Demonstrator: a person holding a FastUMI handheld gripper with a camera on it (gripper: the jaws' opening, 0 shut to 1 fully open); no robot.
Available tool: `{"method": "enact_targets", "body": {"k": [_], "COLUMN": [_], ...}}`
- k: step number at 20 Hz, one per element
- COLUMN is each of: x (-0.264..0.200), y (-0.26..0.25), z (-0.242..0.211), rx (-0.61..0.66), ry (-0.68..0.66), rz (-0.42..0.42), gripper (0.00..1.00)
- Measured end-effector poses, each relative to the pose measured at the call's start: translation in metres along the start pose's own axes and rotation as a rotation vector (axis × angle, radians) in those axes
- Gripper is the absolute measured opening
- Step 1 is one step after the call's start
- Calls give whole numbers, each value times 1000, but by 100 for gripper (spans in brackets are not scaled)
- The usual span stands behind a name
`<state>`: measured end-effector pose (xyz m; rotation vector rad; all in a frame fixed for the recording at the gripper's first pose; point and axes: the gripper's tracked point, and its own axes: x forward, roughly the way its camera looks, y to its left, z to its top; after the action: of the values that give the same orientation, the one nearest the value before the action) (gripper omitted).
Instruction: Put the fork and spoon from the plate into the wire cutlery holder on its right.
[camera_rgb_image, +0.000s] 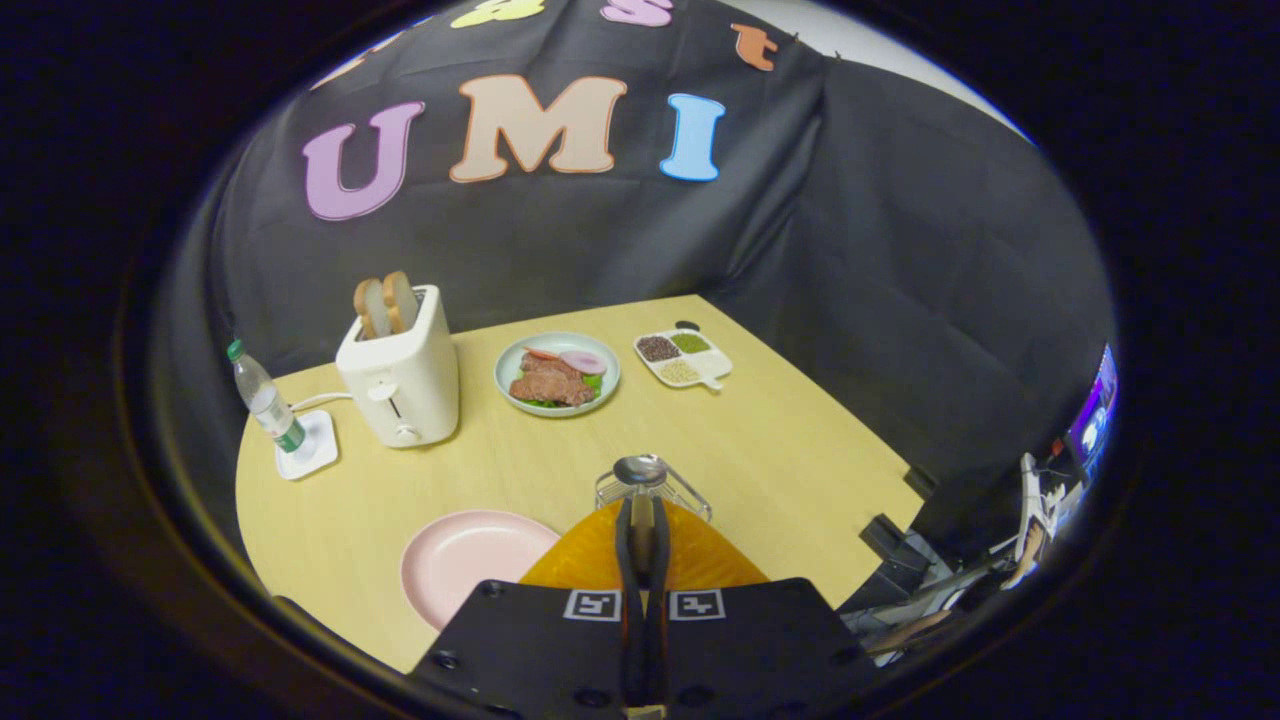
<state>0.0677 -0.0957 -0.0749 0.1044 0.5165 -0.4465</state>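
Now hand-held gripper (643, 520) clamping spoon (640, 470) over wire cutlery holder (690, 497), pink plate (470, 560) bare

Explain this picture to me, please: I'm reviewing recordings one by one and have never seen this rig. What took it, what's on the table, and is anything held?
No robot arm is involved: a person carries a hand-held gripper, and a fisheye camera riding on it looks forward along its two fingers. The fingers are closed together on the handle of a spoon, whose bowl points away from the camera. The spoon is over the wire cutlery holder, which stands to the right of an empty pink plate on a wooden table. I cannot tell whether the spoon touches the holder. Further back are a white toaster with bread in its slots, a water bottle, a plate of food and a small divided tray of grains. I cannot make out a fork.
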Motion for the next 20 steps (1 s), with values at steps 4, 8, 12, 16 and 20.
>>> {"method": "enact_targets", "body": {"k": [4, 8, 12, 16, 20], "x": [18, 20, 18, -3, -20], "y": [-3, -1, -2, -5, -5], "z": [-17, -39, -31, -20, -19], "rx": [-2, -42, -69, -53, -26], "ry": [73, 109, 60, -5, -40], "rz": [-3, -2, -11, 15, 44], "gripper": [4, 6, 18, 65, 100]}}
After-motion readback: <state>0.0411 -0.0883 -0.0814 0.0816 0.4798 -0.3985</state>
